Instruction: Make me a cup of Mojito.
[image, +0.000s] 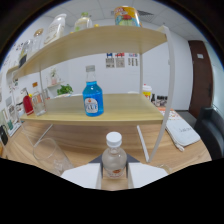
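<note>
A small clear bottle (114, 156) with a white cap and an orange label stands upright between my fingers. My gripper (114, 173) is shut on it, with the white pads (84, 176) pressing its lower body from both sides. Beyond it, a blue bottle (93, 98) with a clear cap stands on the lower board of a wooden shelf (125, 112). An empty clear glass (50, 155) stands on the table to the left of the fingers. The clear bottle's base is hidden by the fingers.
The shelf's upper board (100, 42) carries several jars and bottles. On the lower board sit a red bottle (28, 104), a small plant (64, 90) and a yellow-capped container (146, 92). A white pouch (182, 132) lies on the table at the right, past a white shelf leg (162, 125).
</note>
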